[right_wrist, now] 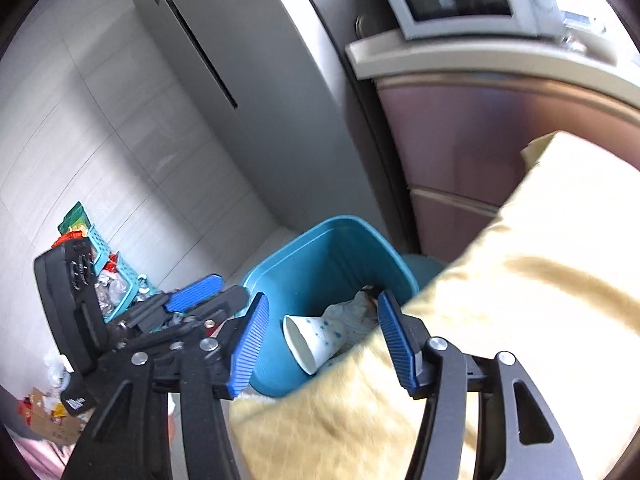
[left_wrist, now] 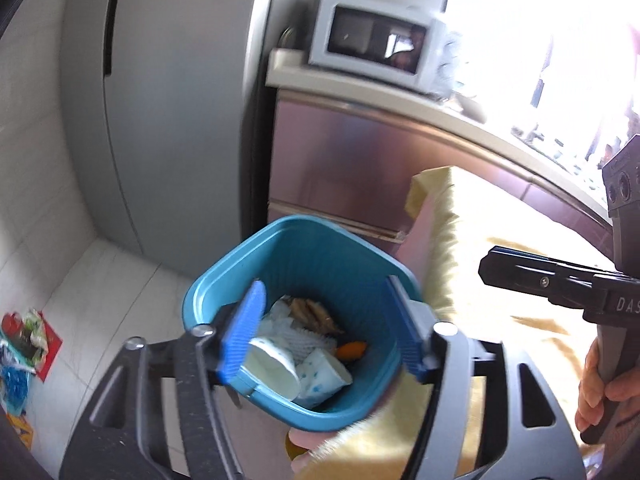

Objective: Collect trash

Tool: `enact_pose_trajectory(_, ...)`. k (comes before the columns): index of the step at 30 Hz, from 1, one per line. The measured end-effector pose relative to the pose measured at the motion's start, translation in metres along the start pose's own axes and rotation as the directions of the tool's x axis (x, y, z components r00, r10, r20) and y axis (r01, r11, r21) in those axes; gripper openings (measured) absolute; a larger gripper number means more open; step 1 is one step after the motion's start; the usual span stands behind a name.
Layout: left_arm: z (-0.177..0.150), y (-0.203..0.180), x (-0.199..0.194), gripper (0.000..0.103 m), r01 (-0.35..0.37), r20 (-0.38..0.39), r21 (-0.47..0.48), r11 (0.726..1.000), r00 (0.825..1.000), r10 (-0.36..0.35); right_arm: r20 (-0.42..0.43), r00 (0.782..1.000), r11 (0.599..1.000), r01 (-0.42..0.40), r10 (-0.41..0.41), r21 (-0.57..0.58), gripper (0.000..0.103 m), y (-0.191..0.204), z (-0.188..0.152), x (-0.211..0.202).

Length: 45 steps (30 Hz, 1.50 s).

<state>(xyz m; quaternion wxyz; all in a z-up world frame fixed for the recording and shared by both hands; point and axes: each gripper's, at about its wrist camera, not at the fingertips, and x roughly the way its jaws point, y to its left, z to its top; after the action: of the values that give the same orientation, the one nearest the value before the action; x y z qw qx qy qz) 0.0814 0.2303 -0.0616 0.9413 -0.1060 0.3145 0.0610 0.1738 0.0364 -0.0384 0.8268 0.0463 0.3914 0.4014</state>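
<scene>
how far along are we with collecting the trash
Done: paper cups and scraps lie in the blue bin. In hand: nothing; the left gripper and right gripper are both open above it. Left: wrappers on the floor and a full teal basket.

Daylight floods in from your upper right — the window [left_wrist: 560,40] blows out to white glare in the left wrist view. The microwave [left_wrist: 384,36] smears with motion blur, and fisheye bending darkens every corner.
</scene>
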Motion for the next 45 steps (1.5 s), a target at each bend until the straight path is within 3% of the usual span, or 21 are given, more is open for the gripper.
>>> enact_pose_trajectory(1,-0.001,-0.005,-0.006,0.086,0.008,0.013,0.009,1.0,1.0,-0.008,0.023,1.0,1.0,0.011,-0.011,0.0,0.067,-0.001,-0.003,-0.01)
enact_pose_trajectory(2,-0.002,-0.008,-0.013,0.092,0.014,0.025,0.013,1.0,1.0,-0.015,0.047,0.999,1.0,0.024,-0.024,-0.002,0.068,-0.001,-0.008,-0.02)
enact_pose_trajectory(4,-0.005,-0.02,-0.023,0.094,0.034,0.048,0.032,0.999,0.998,-0.035,0.095,0.993,0.998,0.065,-0.065,0.0,0.08,-0.003,-0.017,-0.039)
enact_pose_trajectory(9,-0.015,-0.053,-0.044,0.097,0.047,0.113,0.08,0.996,0.992,-0.056,0.216,0.955,0.978,0.206,-0.205,0.017,0.088,-0.008,-0.051,-0.085)
enact_pose_trajectory(11,-0.019,-0.066,-0.052,0.097,0.061,0.141,0.083,0.995,0.987,-0.072,0.272,0.922,0.96,0.28,-0.277,0.03,0.097,-0.007,-0.068,-0.104)
enact_pose_trajectory(16,-0.028,-0.101,-0.071,0.097,0.096,0.22,0.116,0.989,0.968,-0.12,0.37,0.826,0.902,0.418,-0.426,0.104,0.097,-0.013,-0.108,-0.147)
enact_pose_trajectory(21,-0.044,-0.143,-0.083,0.097,0.124,0.235,0.179,0.976,0.958,-0.164,0.439,0.731,0.849,0.498,-0.521,0.178,0.097,-0.026,-0.139,-0.182)
enact_pose_trajectory(27,-0.055,-0.17,-0.093,0.097,0.141,0.246,0.218,0.966,0.95,-0.194,0.479,0.65,0.799,0.555,-0.59,0.231,0.097,-0.029,-0.159,-0.21)
enact_pose_trajectory(29,-0.056,-0.171,-0.095,0.097,0.139,0.256,0.216,0.966,0.947,-0.194,0.485,0.641,0.796,0.551,-0.595,0.249,0.097,-0.03,-0.163,-0.213)
enact_pose_trajectory(35,-0.058,-0.175,-0.102,0.097,0.11,0.297,0.217,0.97,0.939,-0.173,0.508,0.581,0.761,0.583,-0.636,0.286,0.097,-0.03,-0.178,-0.228)
enact_pose_trajectory(45,-0.065,-0.18,-0.11,0.097,0.087,0.331,0.237,0.968,0.929,-0.164,0.509,0.531,0.722,0.613,-0.678,0.322,0.097,-0.028,-0.185,-0.24)
